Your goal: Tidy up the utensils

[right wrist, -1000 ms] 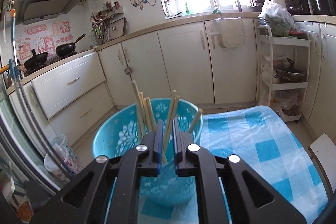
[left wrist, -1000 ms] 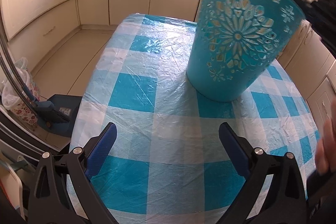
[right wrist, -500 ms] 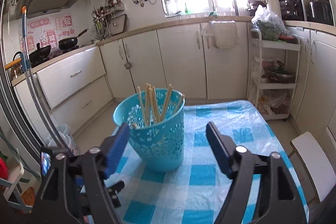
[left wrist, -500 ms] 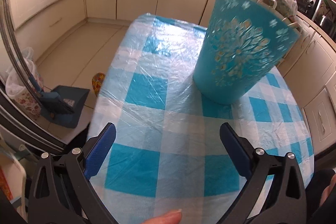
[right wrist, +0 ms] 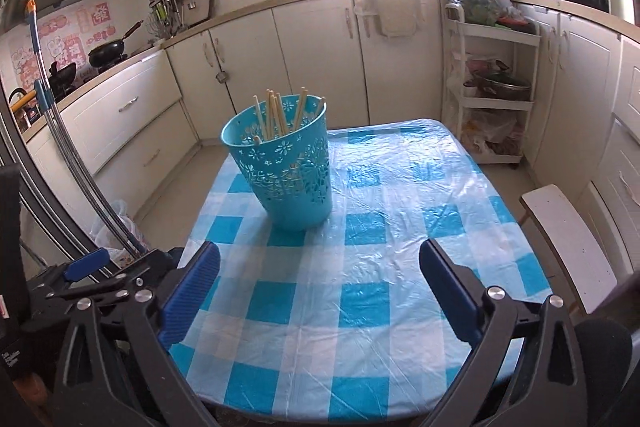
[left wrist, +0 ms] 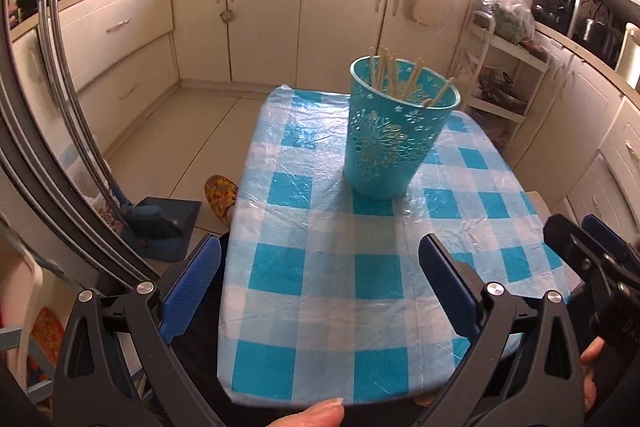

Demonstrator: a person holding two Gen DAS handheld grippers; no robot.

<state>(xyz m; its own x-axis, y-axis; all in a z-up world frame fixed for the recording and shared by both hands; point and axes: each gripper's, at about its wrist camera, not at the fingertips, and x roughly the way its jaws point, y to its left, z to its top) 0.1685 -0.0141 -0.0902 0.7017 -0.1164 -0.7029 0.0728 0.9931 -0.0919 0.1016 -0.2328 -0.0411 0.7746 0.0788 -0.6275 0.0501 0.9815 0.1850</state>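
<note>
The pink wall stickers (right wrist: 60, 43) at far left bear Chinese characters too small and blurred to read.

The left black two-finger tongs (left wrist: 320, 287), faced with blue ribbed pads (left wrist: 192, 287), stand wide apart and empty, angled downward over the near edge of the checked blue-and-white desk (left wrist: 340, 283). A thumb tip (left wrist: 316, 415) shows at the bottom of the left wrist view, just below that edge. The right black tongs (right wrist: 320, 287), also blue-padded, are opening and have nothing between them; they too tilt down over the desk's near part. In the left wrist view the right tongs (left wrist: 588, 247) sit at the desk's right near corner, with fingers (left wrist: 590, 371) of the holding hand curled behind them. In the right wrist view the left tongs (right wrist: 96, 271) lie off the desk's left near corner.
</note>
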